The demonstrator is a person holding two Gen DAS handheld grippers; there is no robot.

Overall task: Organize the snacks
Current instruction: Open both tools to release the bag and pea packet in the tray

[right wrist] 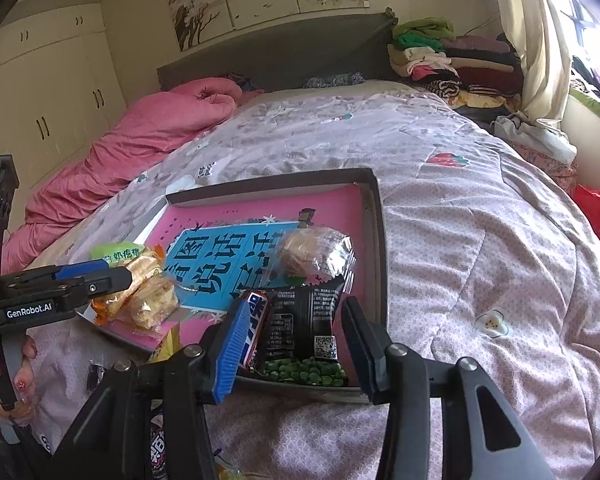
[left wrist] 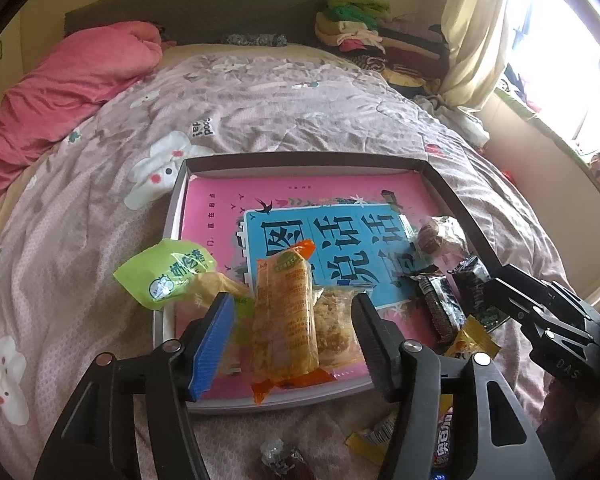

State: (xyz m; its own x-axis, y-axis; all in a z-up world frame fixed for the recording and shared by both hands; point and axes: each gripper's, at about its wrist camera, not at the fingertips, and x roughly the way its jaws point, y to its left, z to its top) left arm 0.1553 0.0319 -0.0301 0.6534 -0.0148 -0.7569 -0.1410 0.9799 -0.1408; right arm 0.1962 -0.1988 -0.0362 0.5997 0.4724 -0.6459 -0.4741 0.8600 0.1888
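Seven snack packets [left wrist: 285,316] in one shallow box [left wrist: 304,159].

Both wrist cameras look down at a slant, close over the shallow grey cardboard box [left wrist: 452,188] [right wrist: 376,216] on the bed; both views share it.

A bed [left wrist: 260,112] is being covered by a patterned quilt [right wrist: 480,240]. A shallow box [left wrist: 452,196], a pink duvet [left wrist: 60,92] and loose snack packets [left wrist: 370,436] are being carried on it.
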